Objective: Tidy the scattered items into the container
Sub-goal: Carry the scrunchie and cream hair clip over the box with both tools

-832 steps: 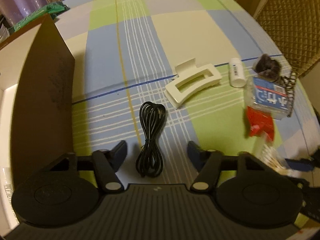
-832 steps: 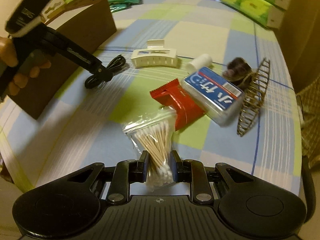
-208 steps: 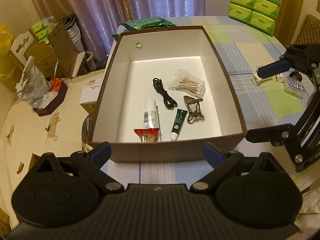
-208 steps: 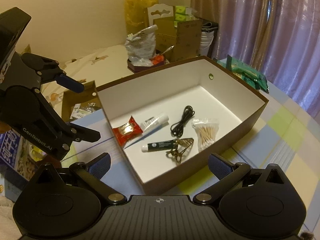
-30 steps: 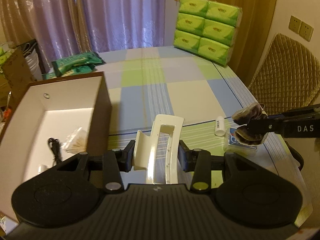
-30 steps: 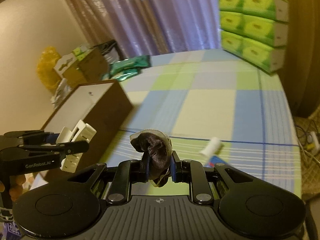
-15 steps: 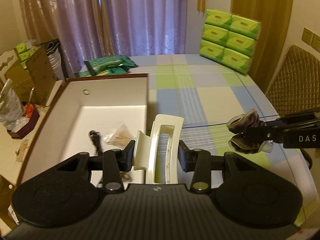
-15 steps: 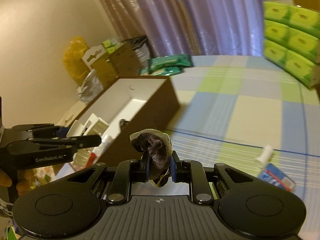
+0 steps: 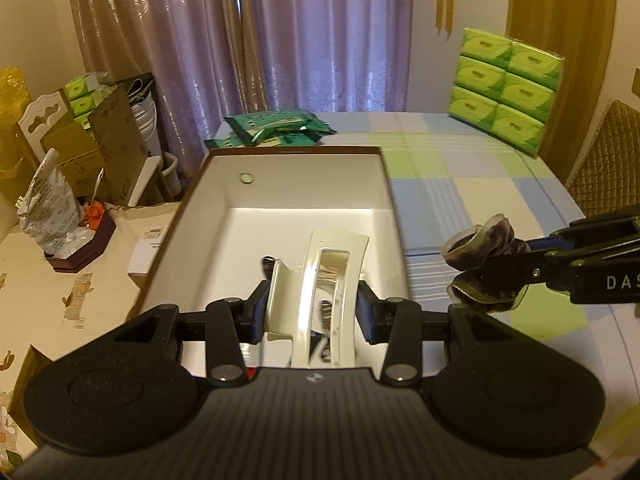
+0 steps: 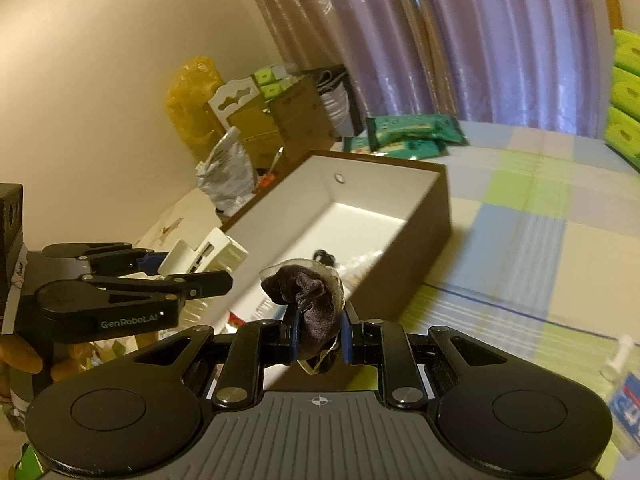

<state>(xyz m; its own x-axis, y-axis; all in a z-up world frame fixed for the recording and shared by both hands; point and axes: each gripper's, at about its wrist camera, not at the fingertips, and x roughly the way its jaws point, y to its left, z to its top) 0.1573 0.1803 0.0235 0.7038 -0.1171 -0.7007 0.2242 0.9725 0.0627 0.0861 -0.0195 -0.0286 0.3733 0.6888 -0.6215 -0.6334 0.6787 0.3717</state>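
Left fingers (image 9: 256, 312) clamping hair claw (image 9: 320, 280), above box (image 9: 280, 168)

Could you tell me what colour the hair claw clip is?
Cream white; the hair claw clip shows best in the left wrist view.

Box (image 9: 394, 216) on table (image 9: 472, 184) (wipes (image 9: 276, 126) behind).

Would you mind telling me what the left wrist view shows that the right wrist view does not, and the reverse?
Only the left wrist view shows the full stack of green tissue packs and the quilted chair back. Only the right wrist view shows the white tube and the blue-labelled pack left on the tablecloth. Both show the brown box, the left gripper shut on the white hair claw, and the right gripper shut on the dark scrunchie.
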